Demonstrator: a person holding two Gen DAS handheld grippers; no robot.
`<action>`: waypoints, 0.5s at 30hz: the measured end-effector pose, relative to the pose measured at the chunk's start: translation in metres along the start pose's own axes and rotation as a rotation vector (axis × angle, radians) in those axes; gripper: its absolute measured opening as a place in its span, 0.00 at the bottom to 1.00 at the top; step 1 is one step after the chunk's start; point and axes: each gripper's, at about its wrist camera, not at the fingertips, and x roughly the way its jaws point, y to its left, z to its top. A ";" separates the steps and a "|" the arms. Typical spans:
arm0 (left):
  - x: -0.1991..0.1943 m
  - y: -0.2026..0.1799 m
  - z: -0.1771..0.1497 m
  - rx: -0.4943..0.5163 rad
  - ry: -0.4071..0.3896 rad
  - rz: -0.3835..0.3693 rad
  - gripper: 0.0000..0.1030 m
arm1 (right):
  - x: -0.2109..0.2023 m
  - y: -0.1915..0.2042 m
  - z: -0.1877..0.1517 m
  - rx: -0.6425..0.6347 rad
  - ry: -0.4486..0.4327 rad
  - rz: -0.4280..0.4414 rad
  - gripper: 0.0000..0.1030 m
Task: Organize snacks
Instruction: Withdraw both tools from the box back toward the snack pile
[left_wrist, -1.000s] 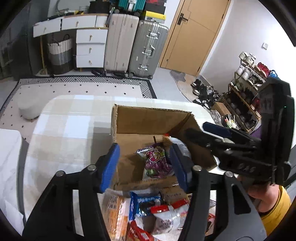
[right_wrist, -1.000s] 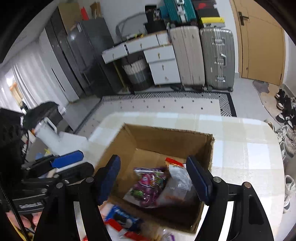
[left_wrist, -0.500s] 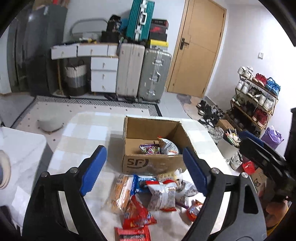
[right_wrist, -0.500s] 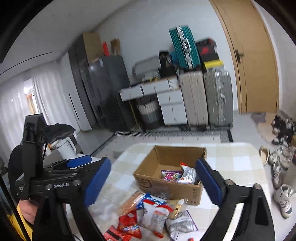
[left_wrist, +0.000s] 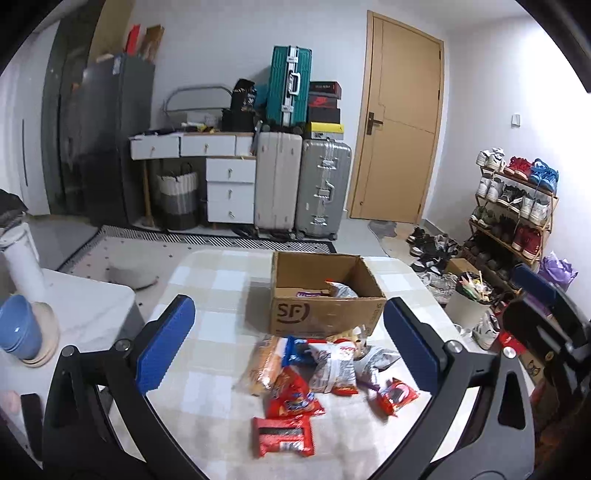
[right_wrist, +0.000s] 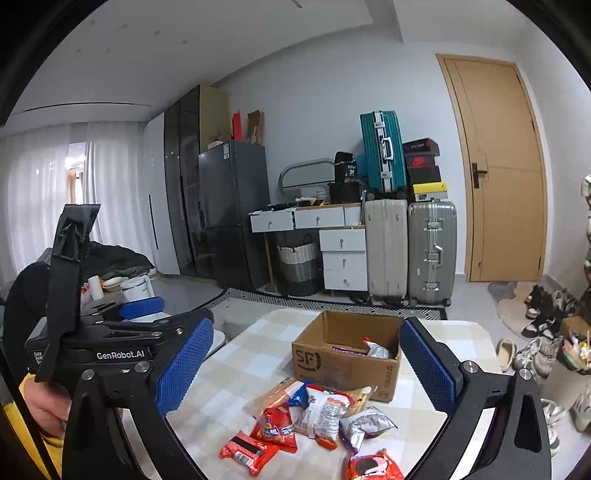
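An open cardboard box (left_wrist: 325, 310) marked SF stands on the checked table (left_wrist: 218, 295); a silver bag (left_wrist: 341, 290) and a purple packet lie inside it. In front of it lies a pile of snack packets (left_wrist: 325, 365), with a red packet (left_wrist: 283, 435) nearest me. The box (right_wrist: 347, 360) and the pile (right_wrist: 321, 410) also show in the right wrist view. My left gripper (left_wrist: 288, 347) is open and empty, held back above the near table edge. My right gripper (right_wrist: 306, 369) is open and empty, to the right of the left one (right_wrist: 110, 343).
Suitcases (left_wrist: 303, 184) and white drawers (left_wrist: 229, 188) stand by the far wall next to a door (left_wrist: 399, 125). A shoe rack (left_wrist: 513, 206) is at the right. A white side table with blue bowls (left_wrist: 18, 332) is at the left.
Both grippers have pulled back and up from over the box, empty. The box, close below a second ago, is now farther off, and the snack pile is in full view.
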 end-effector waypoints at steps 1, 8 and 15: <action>-0.005 0.000 -0.002 0.000 -0.005 0.005 0.99 | -0.005 0.002 -0.001 0.001 -0.006 -0.002 0.99; -0.028 0.012 -0.015 0.006 -0.012 0.065 0.99 | -0.018 -0.001 -0.013 0.023 -0.018 -0.020 0.99; -0.025 0.014 -0.037 0.042 0.027 0.081 0.99 | -0.022 0.000 -0.035 0.047 -0.012 -0.013 0.99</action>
